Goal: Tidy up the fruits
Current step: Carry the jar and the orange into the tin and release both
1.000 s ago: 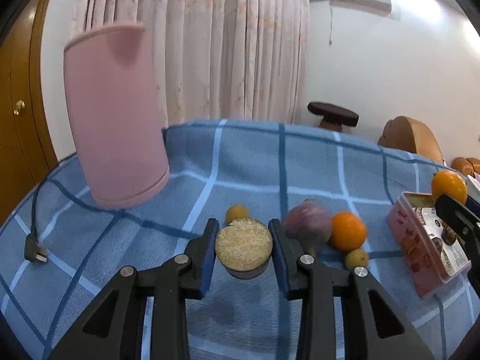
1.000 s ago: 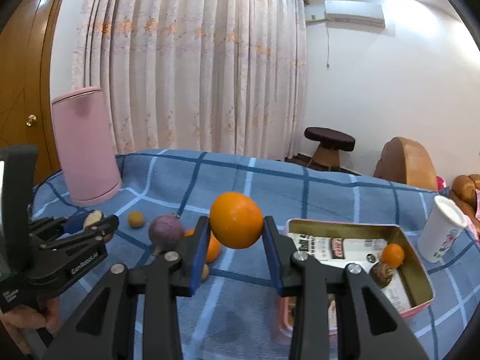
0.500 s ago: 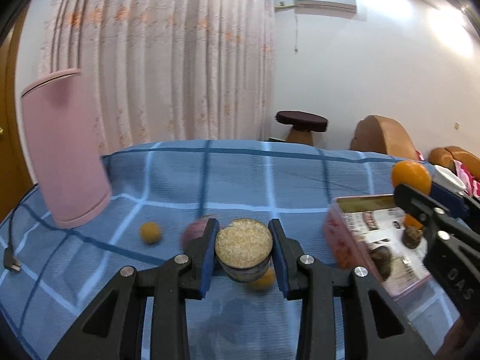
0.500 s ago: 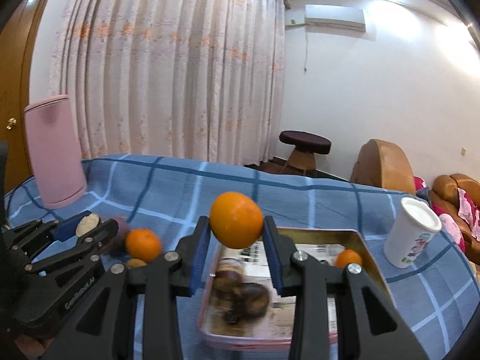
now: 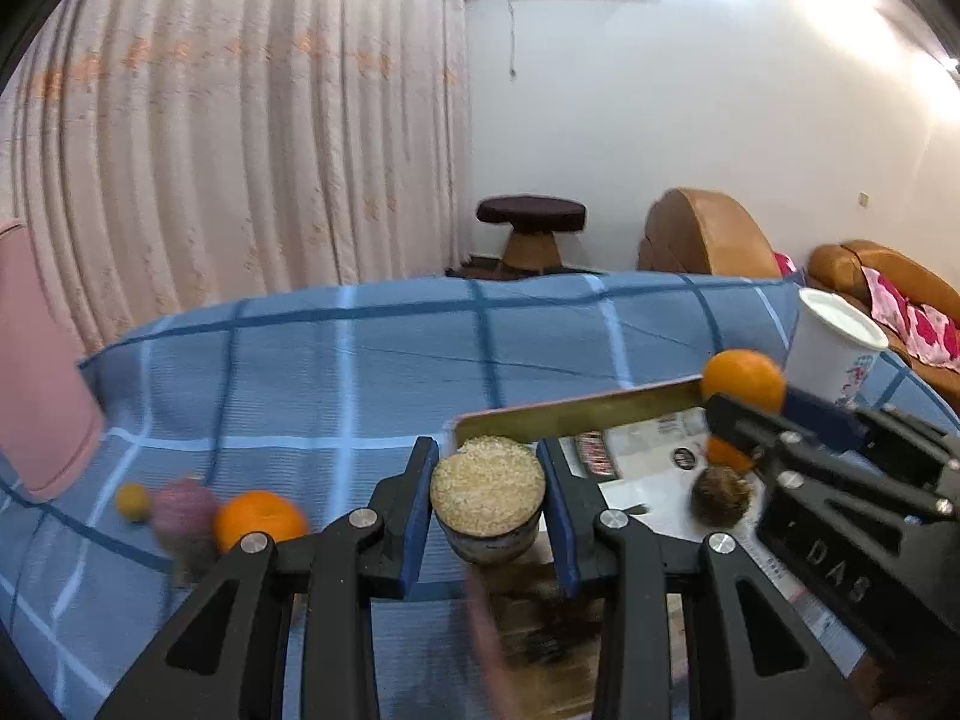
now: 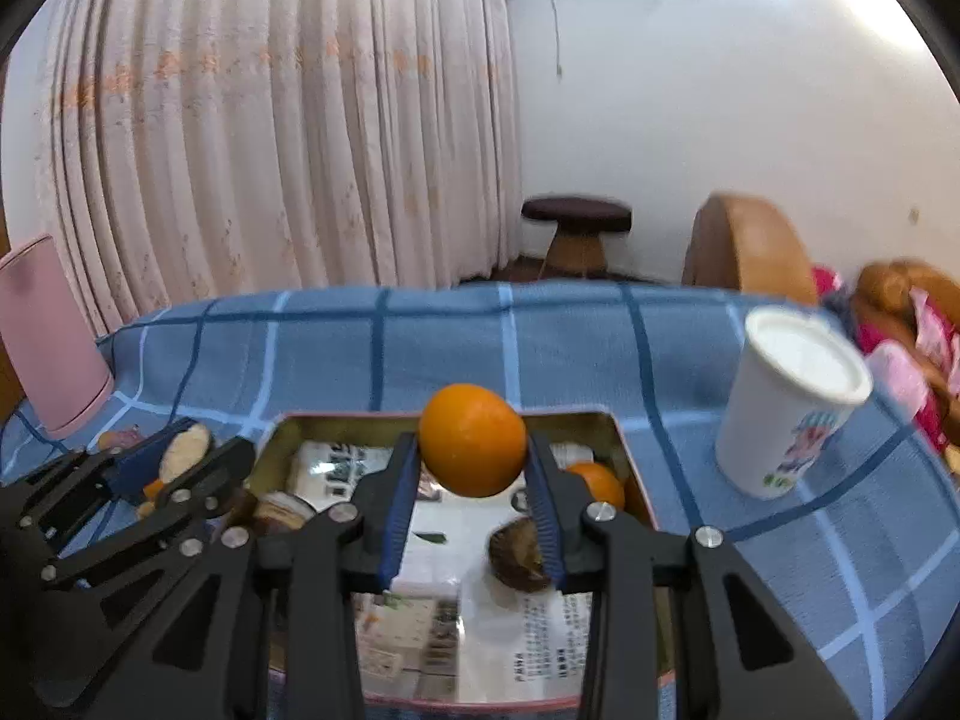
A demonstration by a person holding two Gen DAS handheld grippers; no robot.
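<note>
1. The left gripper (image 5: 487, 501) was closed on a round fruit with a pale grainy cut face (image 5: 487, 485); both blue pads pressed its sides, and it was held in the air near the left edge of the tin box (image 5: 576, 411).
2. The right gripper (image 6: 472, 483) was closed on a large orange (image 6: 472, 440), which it held above the open tin box (image 6: 627, 468), over the far half of it.
3. The box was lined with printed paper (image 6: 456, 525). Inside it lay a smaller orange (image 6: 594, 480) near the far right corner and a dark brown rough fruit (image 6: 517, 549) just in front of that orange. Another dark fruit with a pale top (image 6: 281, 510) lay at the left side of the box, partly hidden behind the left gripper.
4. In the left wrist view, three fruits rested on the blue checked cloth (image 5: 360, 372), to the left of the box: an orange (image 5: 259, 519), a purple fruit (image 5: 183, 510) touching it, and a small yellow fruit (image 5: 133, 501) just beside the purple one. This part was blurred.
5. A white paper cup (image 6: 786, 408) stood upright on the cloth to the right of the box, apart from it.
6. A pink cylinder (image 6: 51, 330) stood at the far left of the cloth, well apart from the box.
</note>
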